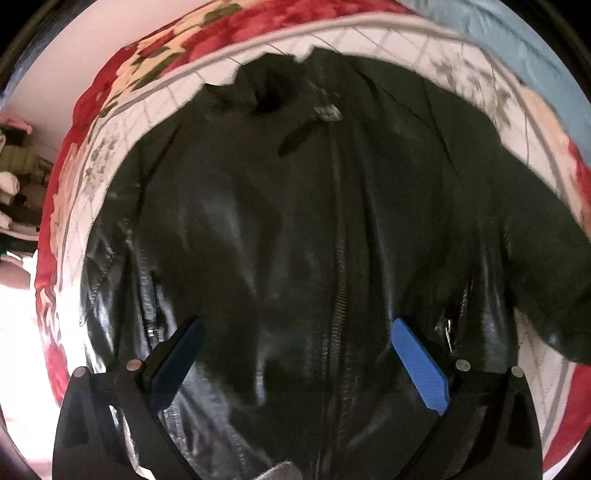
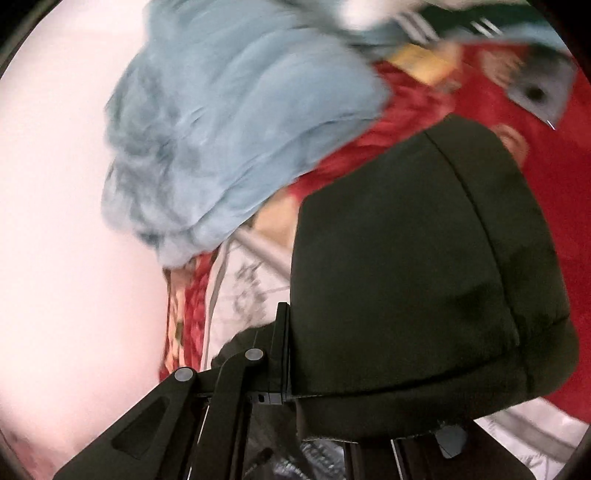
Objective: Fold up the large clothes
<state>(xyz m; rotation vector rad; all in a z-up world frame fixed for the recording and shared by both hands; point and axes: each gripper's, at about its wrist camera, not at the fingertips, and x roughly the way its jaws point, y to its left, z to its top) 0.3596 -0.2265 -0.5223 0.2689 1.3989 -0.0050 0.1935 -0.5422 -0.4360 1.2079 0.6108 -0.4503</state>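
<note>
A shiny black zip jacket [image 1: 295, 229] lies spread front-up on a white patterned sheet [image 1: 417, 48], collar far, zip running down the middle. My left gripper [image 1: 295, 332] is open above the lower front of the jacket, its blue pads [image 1: 417, 362] on either side of the zip, holding nothing. In the right wrist view my right gripper [image 2: 291, 332] is shut on a dark matte part of the jacket [image 2: 413, 258], seemingly the sleeve, which drapes over and hides the right finger.
A red floral blanket [image 1: 173, 40] lies under the white sheet. A bunched light blue cloth [image 2: 229, 140] sits beyond the jacket, with other garments [image 2: 443, 22] at the far right. A pink wall [image 2: 55, 184] is at the left.
</note>
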